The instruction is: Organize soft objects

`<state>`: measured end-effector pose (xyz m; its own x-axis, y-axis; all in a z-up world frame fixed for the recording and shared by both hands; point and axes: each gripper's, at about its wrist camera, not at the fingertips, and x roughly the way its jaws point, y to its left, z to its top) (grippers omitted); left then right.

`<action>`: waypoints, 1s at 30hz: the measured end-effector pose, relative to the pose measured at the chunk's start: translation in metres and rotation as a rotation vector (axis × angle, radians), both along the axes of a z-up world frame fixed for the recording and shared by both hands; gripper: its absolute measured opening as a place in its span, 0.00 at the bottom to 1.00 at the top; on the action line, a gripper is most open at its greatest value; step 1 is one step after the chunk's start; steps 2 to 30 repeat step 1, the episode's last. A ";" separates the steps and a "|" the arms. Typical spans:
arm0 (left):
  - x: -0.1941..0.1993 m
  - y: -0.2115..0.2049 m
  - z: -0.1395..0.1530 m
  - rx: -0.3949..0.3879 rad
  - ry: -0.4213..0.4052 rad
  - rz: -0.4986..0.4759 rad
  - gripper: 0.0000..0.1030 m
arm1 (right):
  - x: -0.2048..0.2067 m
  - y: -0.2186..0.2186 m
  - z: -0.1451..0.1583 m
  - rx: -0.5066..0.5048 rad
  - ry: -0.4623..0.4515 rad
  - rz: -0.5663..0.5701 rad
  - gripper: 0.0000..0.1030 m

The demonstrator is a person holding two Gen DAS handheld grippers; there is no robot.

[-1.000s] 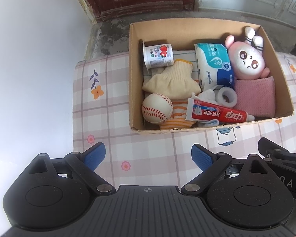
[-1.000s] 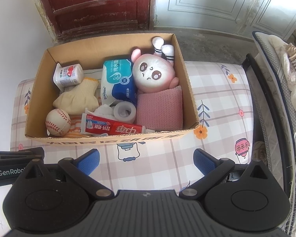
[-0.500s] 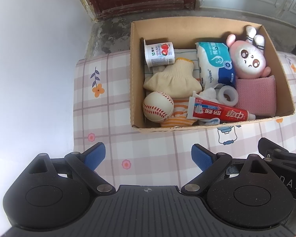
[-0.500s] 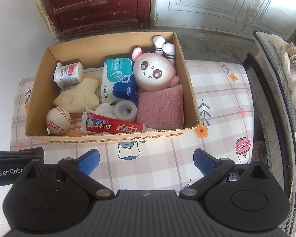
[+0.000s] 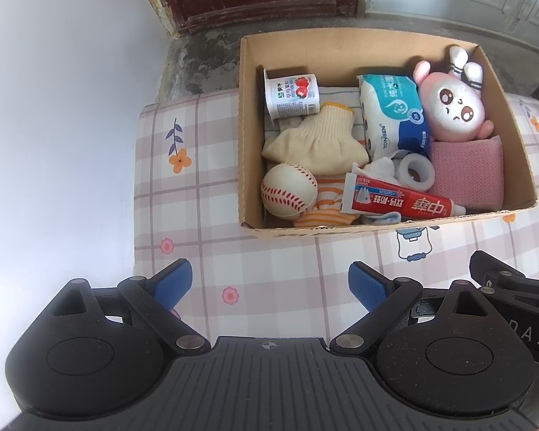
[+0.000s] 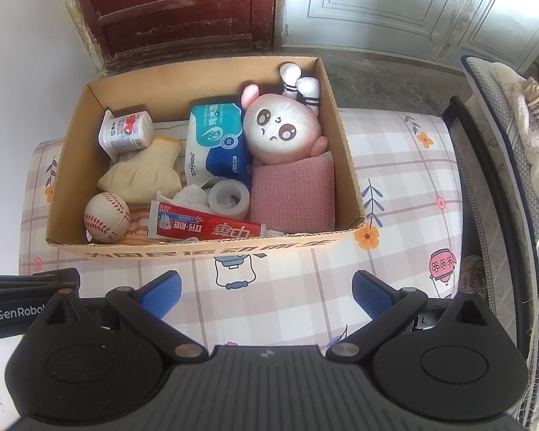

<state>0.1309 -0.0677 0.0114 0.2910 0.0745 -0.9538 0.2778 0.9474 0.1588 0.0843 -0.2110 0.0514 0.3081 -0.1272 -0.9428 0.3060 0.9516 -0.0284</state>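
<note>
While both grippers hover over the checked cloth (image 5: 280, 262) with fingers spread and empty, left gripper (image 5: 269, 283) and right gripper (image 6: 266, 294) have edged slightly nearer the box (image 6: 204, 248), where the plush toy (image 6: 284, 131), glove (image 5: 316, 143) and pink cloth (image 6: 294, 197) all lie; nothing inside has shifted, so no sorting shows

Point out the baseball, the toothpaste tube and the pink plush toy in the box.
baseball (image 5: 289, 191): left wrist view, on the white leather between the red seams.
toothpaste tube (image 6: 212, 229): right wrist view, on the red printed body.
pink plush toy (image 6: 282, 129): right wrist view, on its face.
</note>
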 end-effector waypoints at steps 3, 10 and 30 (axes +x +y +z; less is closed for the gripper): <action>0.000 0.000 0.000 0.000 0.000 0.000 0.92 | 0.000 0.000 0.000 0.000 -0.001 0.000 1.00; 0.000 0.000 0.000 0.000 0.000 0.000 0.92 | 0.000 0.000 0.000 0.000 -0.001 0.000 1.00; 0.000 0.000 0.000 0.000 0.000 0.000 0.92 | 0.000 0.000 0.000 0.000 -0.001 0.000 1.00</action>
